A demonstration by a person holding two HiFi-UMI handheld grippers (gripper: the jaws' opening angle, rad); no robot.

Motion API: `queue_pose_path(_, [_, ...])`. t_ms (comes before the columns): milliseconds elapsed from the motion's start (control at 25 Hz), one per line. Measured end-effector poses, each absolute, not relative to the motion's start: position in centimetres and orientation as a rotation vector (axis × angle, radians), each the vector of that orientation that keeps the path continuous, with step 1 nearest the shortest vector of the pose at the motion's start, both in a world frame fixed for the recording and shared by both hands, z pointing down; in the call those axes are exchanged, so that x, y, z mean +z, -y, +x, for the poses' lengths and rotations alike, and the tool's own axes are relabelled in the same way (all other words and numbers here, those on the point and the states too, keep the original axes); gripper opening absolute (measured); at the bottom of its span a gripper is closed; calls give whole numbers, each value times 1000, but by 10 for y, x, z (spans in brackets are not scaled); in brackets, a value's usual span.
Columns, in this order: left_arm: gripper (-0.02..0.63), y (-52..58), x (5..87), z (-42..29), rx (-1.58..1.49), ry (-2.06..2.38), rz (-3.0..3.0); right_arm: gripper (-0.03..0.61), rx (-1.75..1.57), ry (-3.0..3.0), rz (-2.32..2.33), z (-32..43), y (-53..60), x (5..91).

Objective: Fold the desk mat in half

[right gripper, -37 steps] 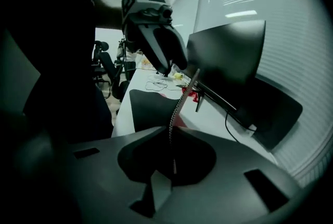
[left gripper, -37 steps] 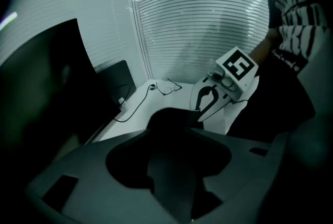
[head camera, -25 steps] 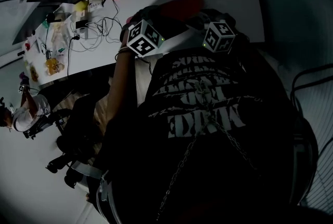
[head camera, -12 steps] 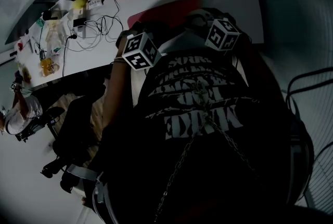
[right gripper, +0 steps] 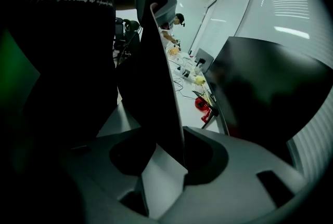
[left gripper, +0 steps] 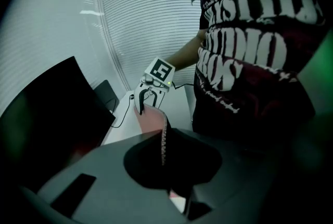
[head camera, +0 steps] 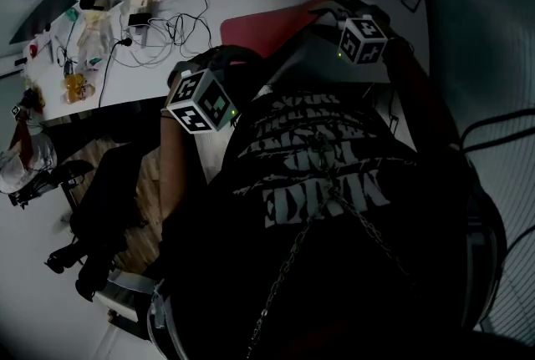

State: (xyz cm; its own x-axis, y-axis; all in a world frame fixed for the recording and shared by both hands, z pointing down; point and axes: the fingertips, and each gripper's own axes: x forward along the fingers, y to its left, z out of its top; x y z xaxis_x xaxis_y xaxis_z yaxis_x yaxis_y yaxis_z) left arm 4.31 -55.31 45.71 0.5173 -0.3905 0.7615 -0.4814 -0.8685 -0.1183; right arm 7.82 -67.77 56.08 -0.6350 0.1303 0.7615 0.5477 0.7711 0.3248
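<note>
Head view: the red mat (head camera: 276, 16) lies on the white counter (head camera: 150, 83), in front of the person's black shirt (head camera: 326, 174). The left gripper (head camera: 219, 66) is at the mat's near-left part and the right gripper (head camera: 338, 16) at its far-right corner. Cables (head camera: 159, 41) are scattered to the left.

Left gripper view: the left gripper (left gripper: 164, 166) has its jaws pressed together on the mat's stitched edge, having just closed. The mat (left gripper: 151, 119) runs on to the right gripper (left gripper: 143, 101).

Right gripper view: the right gripper (right gripper: 161, 166) has its jaws spread – they have just been opening – with the mat (right gripper: 156, 88) standing on edge between them, running up to the left gripper (right gripper: 156, 2). A dark monitor (right gripper: 260, 88) stands at the right.
</note>
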Motion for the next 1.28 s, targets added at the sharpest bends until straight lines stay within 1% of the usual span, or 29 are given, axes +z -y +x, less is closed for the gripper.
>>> queue_pose_path(160, [23,535,446,23,1192,831,2608,142,-772,2124,-474,71,689,577])
queue_pose_path(200, [23,532,443,17,1167,864,2599,90,-777,2114,-463,71,692,580])
queue_pose_path(240, [23,531,442,11,1151,903,2590,17,-771,2118,-452,70,694,579])
queue_pose_path(360, [23,528,437,-5,1134,1023,2570,15,-723,2159,-443,68,692,568])
queue_pose_path(560, [23,536,405,-31,1065,1216,2620,14,-671,2228,-371,63,690,529])
queue_pose_path(880, [23,586,359,-76,1103,1488,2638,14,-693,2307,-86,71,725,450])
queue_pose_path(1120, [23,636,326,-80,1110,1519,2773,14,-771,2302,151,97,760,380])
queue_pose_path(1280, [23,660,338,-73,1101,1457,2875,14,-824,2300,277,110,780,361])
